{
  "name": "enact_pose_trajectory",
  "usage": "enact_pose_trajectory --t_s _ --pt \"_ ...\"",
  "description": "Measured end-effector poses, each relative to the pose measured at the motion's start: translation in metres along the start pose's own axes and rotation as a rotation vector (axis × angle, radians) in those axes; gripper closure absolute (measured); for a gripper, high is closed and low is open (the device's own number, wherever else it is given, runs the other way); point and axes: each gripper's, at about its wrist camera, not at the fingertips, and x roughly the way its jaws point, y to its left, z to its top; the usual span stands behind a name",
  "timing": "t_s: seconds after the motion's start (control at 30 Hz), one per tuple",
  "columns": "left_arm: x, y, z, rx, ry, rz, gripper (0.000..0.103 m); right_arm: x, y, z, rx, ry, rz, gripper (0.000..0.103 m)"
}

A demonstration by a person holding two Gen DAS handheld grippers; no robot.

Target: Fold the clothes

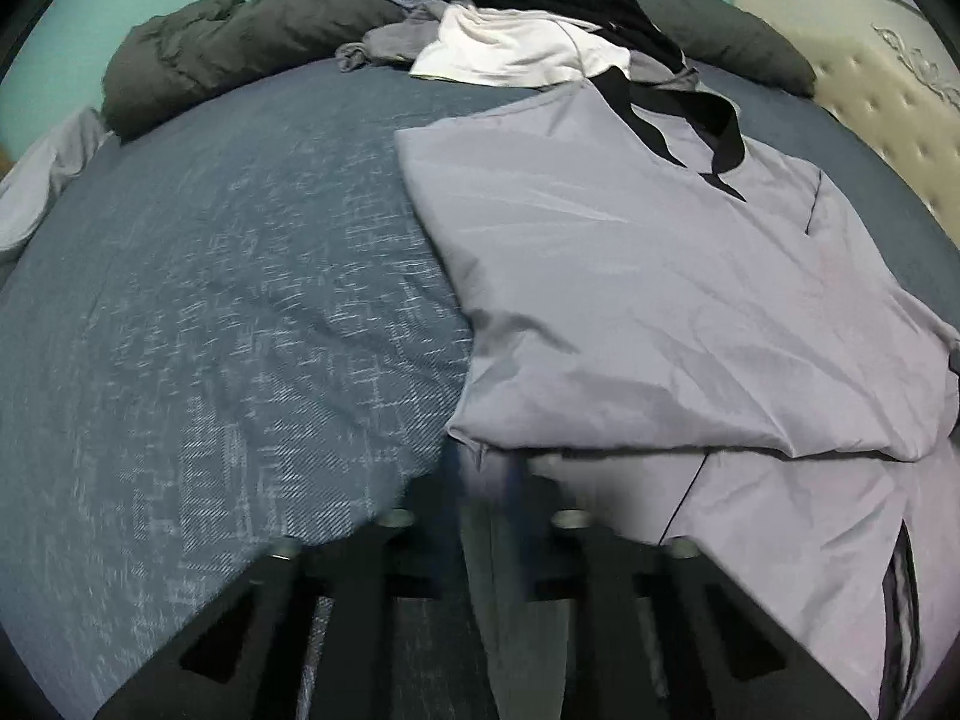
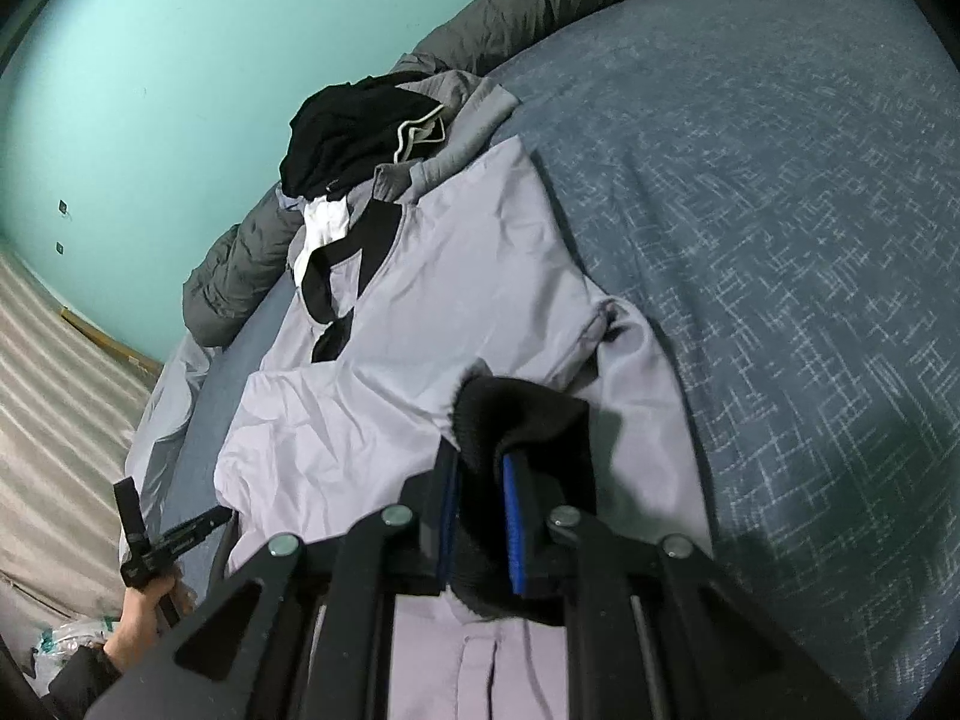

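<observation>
From the left wrist, my left tool (image 1: pixel 487 480) is pinched shut on the near hem of the lilac jacket (image 1: pixel 660 300) lying on the bed (image 1: pixel 210 300). From the right wrist, my right tool (image 2: pixel 480 510) is clamped on the black cuff (image 2: pixel 516 414) of its sleeve. I judge I'm mid-fold; next, both corners should lift together and carry over.

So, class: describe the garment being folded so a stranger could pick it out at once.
Start at the blue crosshatch bedspread. Below the heap of black, white and grey clothes by the dark grey pillows lies the pale lilac jacket, spread flat. Only it has a black collar and black knit cuff.
</observation>
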Motion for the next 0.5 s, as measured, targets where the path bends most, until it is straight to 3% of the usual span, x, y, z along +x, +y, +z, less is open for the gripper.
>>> enact_pose_trajectory --t_s 0.13,0.27,0.5 --pt "-0.013 0.008 0.002 0.003 -0.047 0.058 0.100 0.003 0.004 -0.001 -0.013 0.009 0.007 0.090" --pt "-0.024 0.027 -0.001 -0.055 -0.092 0.099 0.100 0.011 0.019 -0.005 -0.062 0.034 0.024 0.090" --pt "-0.009 0.055 -0.017 -0.207 -0.024 0.115 0.103 0.029 0.017 -0.013 -0.073 0.096 -0.039 0.089"
